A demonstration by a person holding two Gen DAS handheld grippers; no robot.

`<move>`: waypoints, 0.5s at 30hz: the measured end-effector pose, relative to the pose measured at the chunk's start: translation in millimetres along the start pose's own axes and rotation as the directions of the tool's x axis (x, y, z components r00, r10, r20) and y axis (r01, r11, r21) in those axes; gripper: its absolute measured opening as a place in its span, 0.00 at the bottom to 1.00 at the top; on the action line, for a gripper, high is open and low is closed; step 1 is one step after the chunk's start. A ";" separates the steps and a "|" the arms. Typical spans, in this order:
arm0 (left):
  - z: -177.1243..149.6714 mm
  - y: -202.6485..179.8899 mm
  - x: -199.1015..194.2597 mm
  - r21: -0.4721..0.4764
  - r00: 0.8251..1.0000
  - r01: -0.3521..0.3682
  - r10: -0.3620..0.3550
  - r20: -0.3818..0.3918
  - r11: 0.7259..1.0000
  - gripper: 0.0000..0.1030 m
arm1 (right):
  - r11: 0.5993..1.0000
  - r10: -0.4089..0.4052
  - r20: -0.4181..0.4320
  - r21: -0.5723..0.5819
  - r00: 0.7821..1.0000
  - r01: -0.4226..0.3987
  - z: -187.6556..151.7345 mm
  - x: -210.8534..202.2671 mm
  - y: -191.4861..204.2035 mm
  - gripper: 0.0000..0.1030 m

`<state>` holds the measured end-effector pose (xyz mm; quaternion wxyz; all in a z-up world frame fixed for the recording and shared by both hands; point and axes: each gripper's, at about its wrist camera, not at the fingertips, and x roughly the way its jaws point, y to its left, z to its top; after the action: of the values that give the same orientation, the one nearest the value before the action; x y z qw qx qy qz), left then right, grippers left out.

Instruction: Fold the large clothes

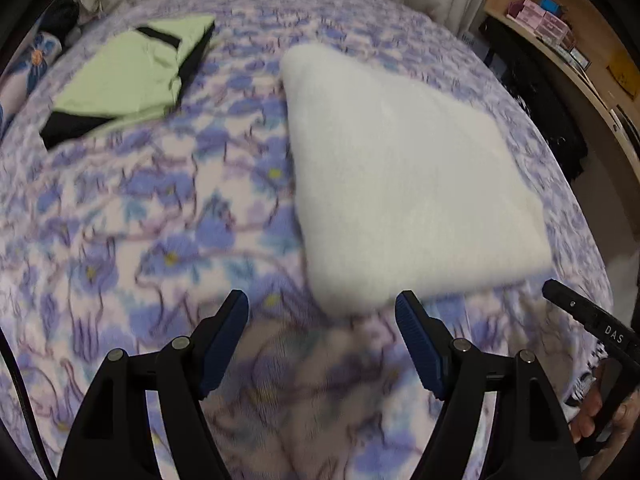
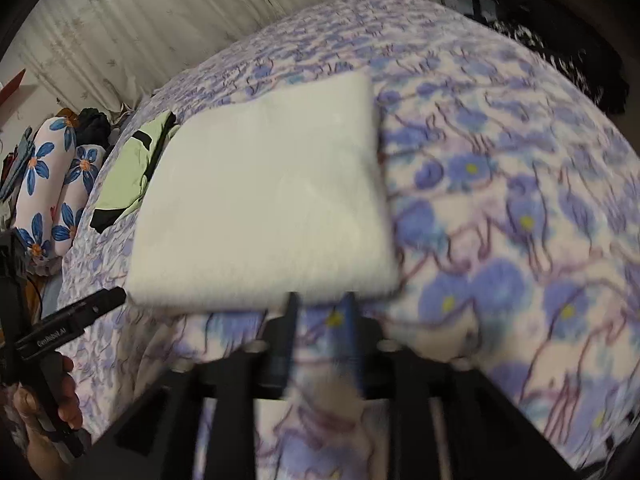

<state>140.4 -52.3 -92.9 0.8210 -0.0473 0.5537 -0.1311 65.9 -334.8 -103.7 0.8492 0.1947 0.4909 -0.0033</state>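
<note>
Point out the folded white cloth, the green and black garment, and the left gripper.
folded white cloth point(image 1: 404, 176): left wrist view, centre of top face.
green and black garment point(image 1: 132, 76): left wrist view, green panel.
left gripper point(image 1: 322, 312): left wrist view, between fingertips.

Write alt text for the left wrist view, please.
A folded white blanket lies on a bed covered by a blue-flowered bedspread, just beyond the open left gripper, which holds nothing. A folded green and black garment lies farther back to the left.
</note>
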 end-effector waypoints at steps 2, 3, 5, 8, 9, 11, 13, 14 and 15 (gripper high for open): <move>-5.9 3.3 -3.3 -0.011 0.999 0.051 -0.051 -0.015 0.999 0.72 | 1.000 0.022 0.001 0.012 1.000 -0.022 -4.8 -3.7 1.4 0.55; -8.4 3.3 -6.9 -0.012 0.998 0.059 -0.059 -0.006 0.998 0.72 | 1.000 0.026 -0.004 0.015 1.000 -0.026 -6.2 -4.9 2.2 0.55; -10.6 3.1 -14.2 -0.009 0.996 0.088 -0.088 0.017 0.996 0.72 | 0.999 0.037 -0.019 0.028 0.999 -0.037 -7.6 -6.9 2.7 0.55; -8.5 1.8 -19.2 -0.001 0.982 0.188 -0.188 -0.006 0.982 0.76 | 0.998 0.056 -0.043 0.043 0.998 -0.055 -4.0 -9.2 2.3 0.56; -6.7 0.7 -19.8 0.001 0.974 0.224 -0.224 -0.028 0.975 0.76 | 0.998 0.056 -0.040 0.041 0.998 -0.054 -2.1 -11.0 2.8 0.56; -2.6 -0.7 -20.5 0.003 0.965 0.256 -0.255 -0.057 0.967 0.76 | 0.999 0.041 -0.019 0.025 0.999 -0.041 4.7 -17.4 3.5 0.56; 5.1 -1.0 -23.9 0.004 0.964 0.261 -0.260 -0.063 0.965 0.76 | 0.999 0.030 0.009 0.018 1.000 -0.030 14.3 -24.7 2.2 0.56; 10.0 0.3 -25.5 0.000 0.961 0.269 -0.269 -0.059 0.963 0.76 | 0.999 0.028 0.015 0.018 0.999 -0.028 18.8 -27.2 1.2 0.58; 18.0 2.9 -27.5 -0.008 0.958 0.283 -0.283 -0.050 0.959 0.76 | 0.999 0.029 0.021 0.016 0.999 -0.030 24.4 -29.3 -0.4 0.62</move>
<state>147.7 -43.4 -62.0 0.7794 -0.1230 0.5620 -0.2480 70.9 -348.7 -68.5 0.8525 0.2091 0.4792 0.0032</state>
